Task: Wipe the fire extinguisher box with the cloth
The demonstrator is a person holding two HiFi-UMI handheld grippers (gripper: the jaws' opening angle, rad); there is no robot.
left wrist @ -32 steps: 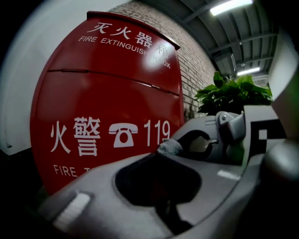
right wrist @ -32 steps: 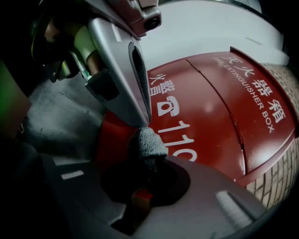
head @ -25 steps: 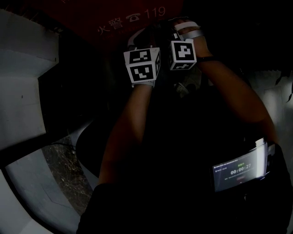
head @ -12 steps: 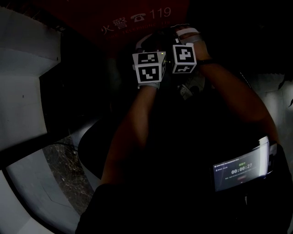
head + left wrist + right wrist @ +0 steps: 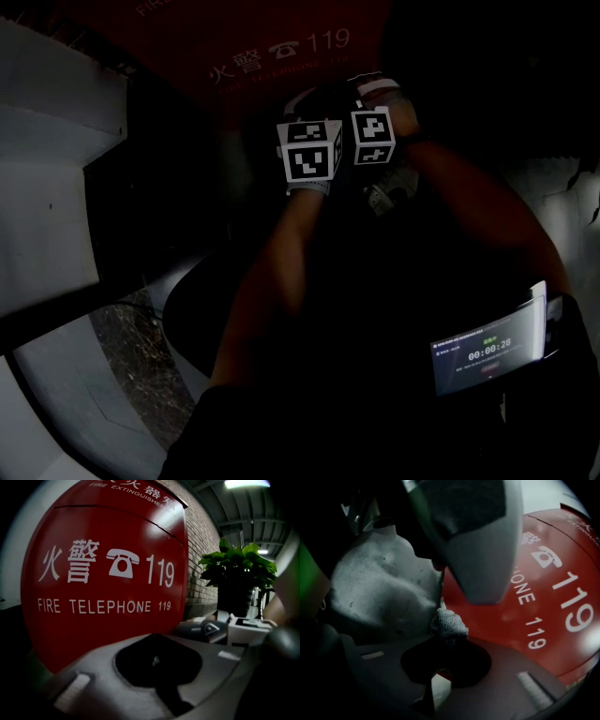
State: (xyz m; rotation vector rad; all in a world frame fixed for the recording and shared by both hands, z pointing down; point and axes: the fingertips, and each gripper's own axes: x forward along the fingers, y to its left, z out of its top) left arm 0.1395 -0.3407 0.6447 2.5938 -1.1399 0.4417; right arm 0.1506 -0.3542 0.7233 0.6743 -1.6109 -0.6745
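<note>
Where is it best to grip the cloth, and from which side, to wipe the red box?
Probably a bunched corner, where the right gripper now pinches the cloth, approached from the side away from the fire extinguisher box. The soft bulk is then free to press on the red front.

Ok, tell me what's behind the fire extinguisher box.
In the left gripper view a brick wall runs behind the fire extinguisher box, with a potted plant farther along it. The box's red front covers whatever sits directly behind it.
</note>
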